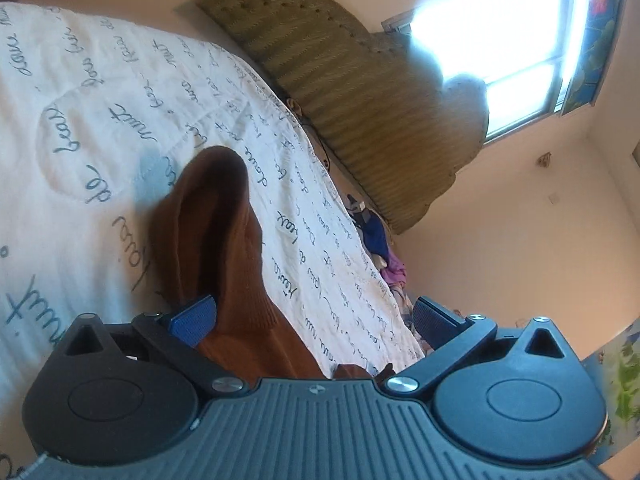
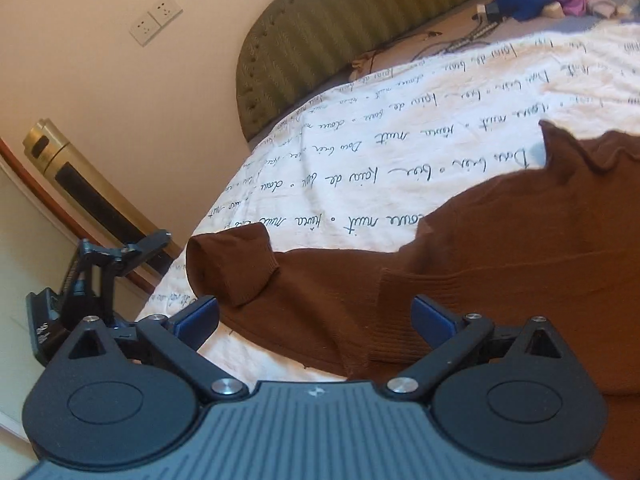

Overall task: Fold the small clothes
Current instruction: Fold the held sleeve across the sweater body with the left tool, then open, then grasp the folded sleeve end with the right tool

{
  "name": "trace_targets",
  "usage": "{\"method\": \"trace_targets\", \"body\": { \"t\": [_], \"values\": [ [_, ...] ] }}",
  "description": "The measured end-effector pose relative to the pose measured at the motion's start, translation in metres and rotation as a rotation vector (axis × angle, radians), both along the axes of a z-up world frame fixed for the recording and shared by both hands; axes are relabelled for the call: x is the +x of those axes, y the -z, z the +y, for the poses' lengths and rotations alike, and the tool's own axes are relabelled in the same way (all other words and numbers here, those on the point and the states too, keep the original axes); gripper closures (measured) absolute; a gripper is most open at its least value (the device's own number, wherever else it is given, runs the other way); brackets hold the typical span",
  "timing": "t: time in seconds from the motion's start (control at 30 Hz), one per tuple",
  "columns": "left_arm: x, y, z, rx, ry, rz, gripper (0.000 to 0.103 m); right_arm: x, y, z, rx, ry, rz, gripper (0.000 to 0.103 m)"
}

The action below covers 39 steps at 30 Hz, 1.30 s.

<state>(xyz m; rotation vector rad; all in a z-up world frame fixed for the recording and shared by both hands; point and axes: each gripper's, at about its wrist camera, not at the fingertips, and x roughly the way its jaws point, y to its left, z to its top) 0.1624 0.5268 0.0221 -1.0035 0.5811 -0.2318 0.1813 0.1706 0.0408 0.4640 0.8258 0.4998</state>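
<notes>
Brown knit sweater (image 2: 500, 248) lying spread on white bedspread (image 2: 360, 152) printed with dark cursive script. Right gripper (image 2: 316, 316) poised low over the garment, jaws spread wide, nothing held; ribbed hem band directly ahead of and between the blue pads (image 2: 434, 320), sweater body extending beyond and to the right of the jaws. One sleeve folded back on itself, cuff (image 2: 232, 264) open toward the camera, lying just ahead of the left-hand pad. Left gripper (image 1: 316, 316) likewise wide open, nothing clamped; rumpled sleeve (image 1: 216, 224) standing up from the bedspread (image 1: 100, 100) ahead of its left-hand pad (image 1: 194, 318), ribbed cuff edge reaching into the gap between the jaws; contact between pad and cloth not determinable. Right-hand pad of that gripper clear of the fabric, past the bed's edge in the picture. Green padded headboard (image 2: 340, 40) well beyond both sets of jaws. Small heap of blue and pink clothes (image 2: 552, 0) at the headboard's foot, far ahead of the right jaws. Bright window (image 1: 492, 36) beyond and to the right of the left jaws. Wall sockets (image 2: 156, 20) and gold tower appliance (image 2: 84, 184) off to the left of the right jaws. Left gripper's dark frame (image 2: 92, 280) visible in the right wrist view, just left of the jaws.
</notes>
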Motion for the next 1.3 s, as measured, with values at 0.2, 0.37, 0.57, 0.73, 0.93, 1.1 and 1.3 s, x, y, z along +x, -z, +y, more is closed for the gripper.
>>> {"method": "trace_targets", "body": {
  "t": [0.2, 0.37, 0.57, 0.73, 0.93, 1.1, 1.3],
  "values": [
    [0.025, 0.015, -0.003, 0.011, 0.015, 0.064, 0.001, -0.011, 0.009, -0.006, 0.003, -0.008, -0.006, 0.0],
    [0.01, 0.01, -0.007, 0.034, 0.025, 0.036, 0.001, 0.006, 0.016, 0.003, 0.169, -0.041, 0.08, 0.001],
    [-0.045, -0.002, 0.018, -0.053, -0.065, -0.053, 0.001, 0.047, 0.04, 0.058, 0.422, -0.094, 0.244, 0.002],
    [-0.077, -0.003, 0.029, -0.05, -0.064, -0.061, 0.001, 0.077, 0.054, 0.096, 0.393, -0.077, 0.268, 0.005],
    [-0.096, 0.002, 0.028, -0.038, -0.002, -0.056, 0.001, 0.098, 0.073, 0.12, 0.366, -0.036, 0.283, 0.025],
    [-0.1, 0.007, 0.033, -0.055, 0.0, -0.043, 0.001, 0.103, 0.083, 0.13, 0.302, -0.006, 0.3, 0.099],
    [-0.094, 0.006, 0.039, -0.065, -0.015, -0.038, 0.001, 0.084, 0.05, 0.117, 0.228, -0.013, 0.182, 0.099]
  ]
}}
